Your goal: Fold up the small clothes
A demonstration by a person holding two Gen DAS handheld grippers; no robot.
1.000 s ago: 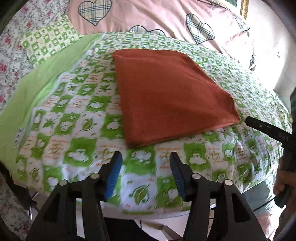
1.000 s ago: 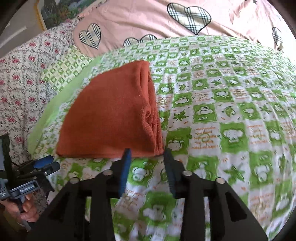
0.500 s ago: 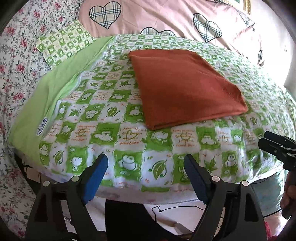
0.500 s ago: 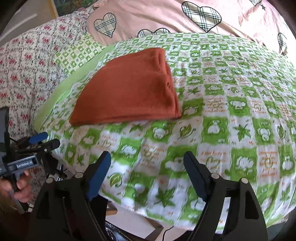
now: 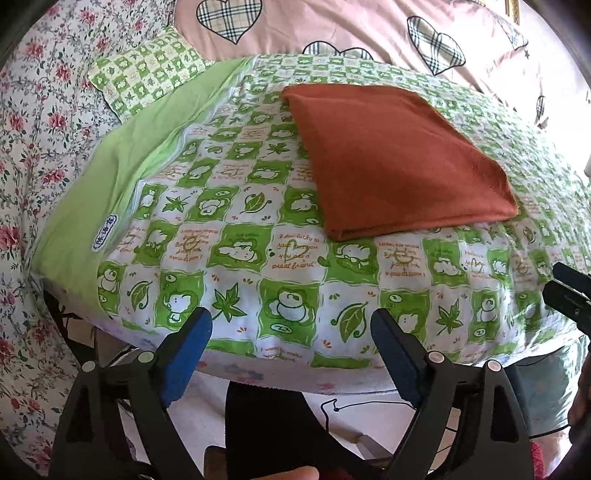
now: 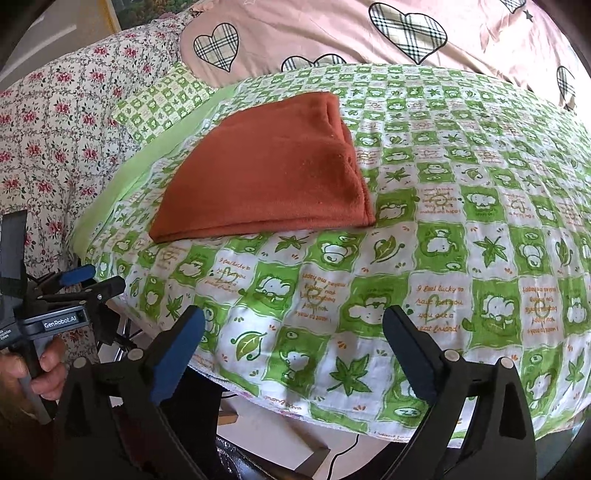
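Green-and-white checked bedding (image 5: 236, 254) with leaves and small animals covers the bed and fills most of both views. Behind it lies a pink cover with plaid hearts (image 5: 332, 33), and at the left side a floral sheet (image 5: 40, 122) and a small checked pillow (image 5: 147, 74).

On the checked bedding rests the folded rust-orange cloth (image 5: 399, 158), flat and neat, with its layered edges toward the near side. In the right wrist view the same cloth (image 6: 273, 177) lies left of centre, and its folded layers show along the right edge.

The left tongs (image 5: 291, 339) are spread wide and hold nothing; their blue pads hang over the near edge of the bed, well apart from the cloth. The right tongs (image 6: 293, 339) are also spread wide and hold nothing, near the bed's front edge.

In the right wrist view the left tongs appear from the side at the lower left, with a hand (image 6: 33, 373) around the handle.
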